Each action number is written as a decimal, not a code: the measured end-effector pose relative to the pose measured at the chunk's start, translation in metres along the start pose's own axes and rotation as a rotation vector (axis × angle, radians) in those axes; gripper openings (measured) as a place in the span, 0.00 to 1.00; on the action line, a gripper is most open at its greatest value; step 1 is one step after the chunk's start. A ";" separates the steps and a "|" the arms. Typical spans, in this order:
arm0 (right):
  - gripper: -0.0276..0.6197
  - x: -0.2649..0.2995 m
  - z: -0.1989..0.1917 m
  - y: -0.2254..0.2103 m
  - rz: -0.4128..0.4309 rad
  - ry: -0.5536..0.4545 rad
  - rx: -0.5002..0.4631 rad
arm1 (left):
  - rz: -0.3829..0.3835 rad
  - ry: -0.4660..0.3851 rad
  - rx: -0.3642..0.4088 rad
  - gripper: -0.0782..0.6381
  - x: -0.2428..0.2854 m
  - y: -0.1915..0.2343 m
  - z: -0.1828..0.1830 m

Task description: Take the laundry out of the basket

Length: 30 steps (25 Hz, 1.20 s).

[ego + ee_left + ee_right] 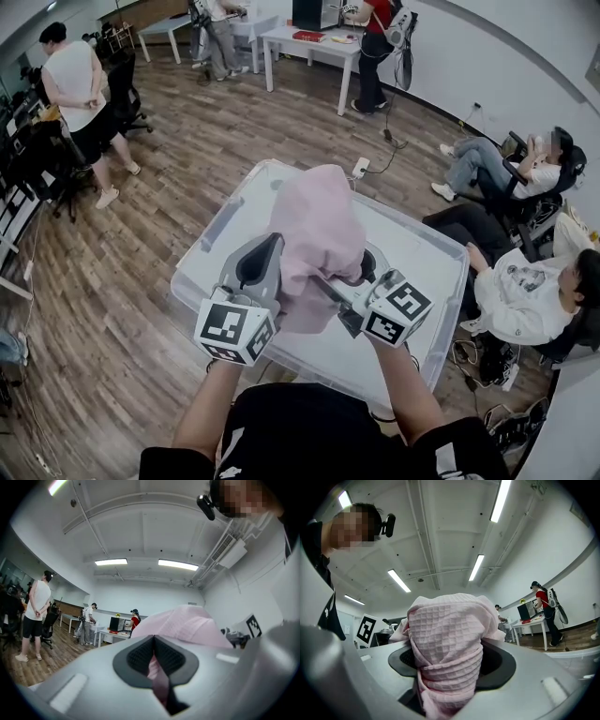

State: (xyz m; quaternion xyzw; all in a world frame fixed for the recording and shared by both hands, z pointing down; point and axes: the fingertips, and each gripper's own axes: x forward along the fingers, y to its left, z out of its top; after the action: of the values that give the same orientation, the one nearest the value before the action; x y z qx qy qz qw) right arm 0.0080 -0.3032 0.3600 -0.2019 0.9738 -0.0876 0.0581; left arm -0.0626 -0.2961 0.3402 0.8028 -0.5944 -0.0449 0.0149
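Pink cloth (pixel 319 230) sits clenched in left tongs (pixel 270 253) and right tongs (pixel 361 272), both level above the basket (pixel 441 309).

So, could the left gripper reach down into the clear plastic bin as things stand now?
Probably not freely. The left gripper has its jaws shut on the pink waffle towel, and the right gripper clamps the same towel, so the two are tied together above the clear plastic bin.

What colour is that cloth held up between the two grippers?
Pale pink cloth, with a small waffle-weave check; the right gripper view shows it best.
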 end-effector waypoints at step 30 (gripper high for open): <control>0.52 0.002 -0.001 0.131 -0.108 -0.020 -0.065 | -0.109 -0.074 -0.018 0.12 -0.121 0.015 0.031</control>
State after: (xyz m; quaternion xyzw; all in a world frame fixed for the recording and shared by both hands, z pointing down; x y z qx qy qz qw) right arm -0.0440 -0.1855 0.3353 -0.2569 0.9631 -0.0571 0.0564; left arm -0.1148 -0.1840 0.3173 0.8315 -0.5496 -0.0809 -0.0023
